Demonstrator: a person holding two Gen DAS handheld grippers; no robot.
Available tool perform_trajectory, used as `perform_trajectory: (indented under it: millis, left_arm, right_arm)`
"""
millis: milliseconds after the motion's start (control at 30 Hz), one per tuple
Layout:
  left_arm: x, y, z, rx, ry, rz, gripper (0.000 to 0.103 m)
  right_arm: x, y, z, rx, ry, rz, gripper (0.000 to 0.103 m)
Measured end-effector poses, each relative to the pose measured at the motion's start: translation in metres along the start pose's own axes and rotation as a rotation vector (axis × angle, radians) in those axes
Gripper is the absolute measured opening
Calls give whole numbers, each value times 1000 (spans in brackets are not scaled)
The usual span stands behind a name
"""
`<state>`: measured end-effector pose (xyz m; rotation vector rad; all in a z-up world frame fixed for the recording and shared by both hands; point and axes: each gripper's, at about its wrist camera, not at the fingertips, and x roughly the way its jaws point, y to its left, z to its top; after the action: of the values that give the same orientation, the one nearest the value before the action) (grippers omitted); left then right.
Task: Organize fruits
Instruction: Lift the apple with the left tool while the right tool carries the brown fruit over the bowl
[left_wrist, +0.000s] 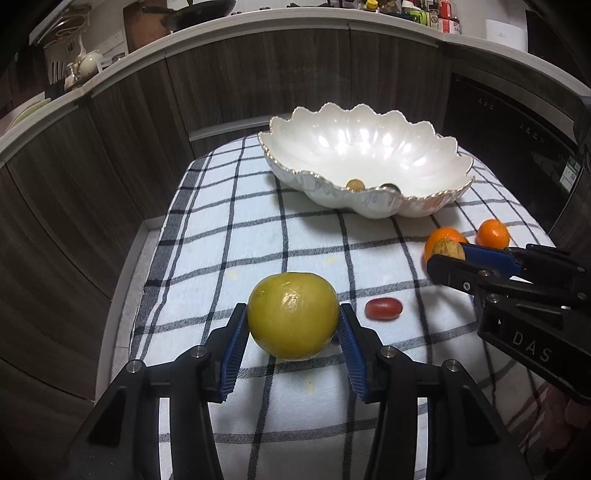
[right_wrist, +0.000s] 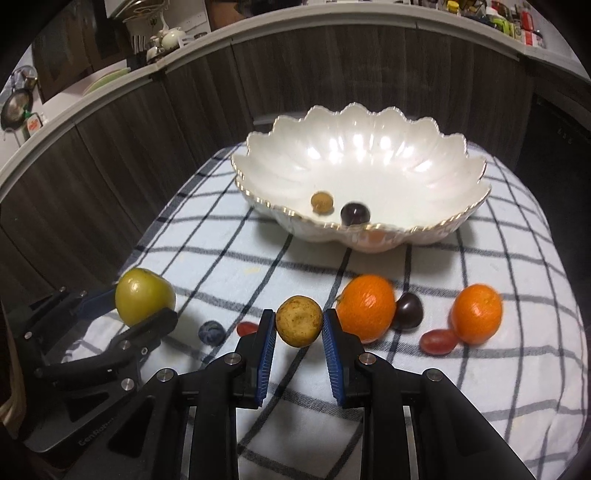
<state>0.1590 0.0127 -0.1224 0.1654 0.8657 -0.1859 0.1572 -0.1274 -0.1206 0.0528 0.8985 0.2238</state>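
Note:
My left gripper (left_wrist: 293, 325) is shut on a yellow-green apple (left_wrist: 293, 316), held just above the checked cloth; the same apple (right_wrist: 144, 301) shows at the left of the right wrist view. My right gripper (right_wrist: 299, 328) is shut on a small tan round fruit (right_wrist: 299, 320), also seen as the tan fruit (left_wrist: 448, 250) in the left wrist view. A white scalloped bowl (right_wrist: 369, 155) stands at the far end of the table with a tan fruit (right_wrist: 322, 202) and a dark grape (right_wrist: 354, 213) inside. Two oranges (right_wrist: 366, 308) (right_wrist: 477, 313) lie on the cloth.
Loose on the checked cloth (right_wrist: 258, 251) are a dark plum (right_wrist: 408, 310), red grape tomatoes (right_wrist: 437, 341) (right_wrist: 246, 328) and a blueberry (right_wrist: 211, 331). Dark wood cabinet fronts (left_wrist: 110, 155) curve behind the table, under a cluttered counter.

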Motion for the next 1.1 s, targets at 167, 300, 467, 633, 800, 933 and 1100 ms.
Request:
perform_trajectory:
  millis: [167,300,467,633,800,933,1100]
  left_arm:
    - [-5,-6,11,-2,-15,-9,47]
    - [-8,-11,22,0,-31,-17,47]
    - [-10,-16,35,1,-49,-20,47]
    - [-9,-22,50,-5,-66,-28,47]
    - [-4,-28,66,-11,-79,-32,47]
    - [2,-31,77,-25,-84,-46,47]
    - [9,-32,88,-33,-85,-54,47]
  right_arm:
    - [-10,-5,9,9,-28,-5,27]
    - [-16,-11,15,17,-47,-16,27]
    - [-25,-22,24,34,-72,-33,27]
    - [-30,-31,33,40,-98,-53,27]
    - [-35,-42,44,50,-121,-77,27]
    - [-37,-51,53,53,-136,-92,27]
    - [-37,-60,65,57,-155,-112,27]
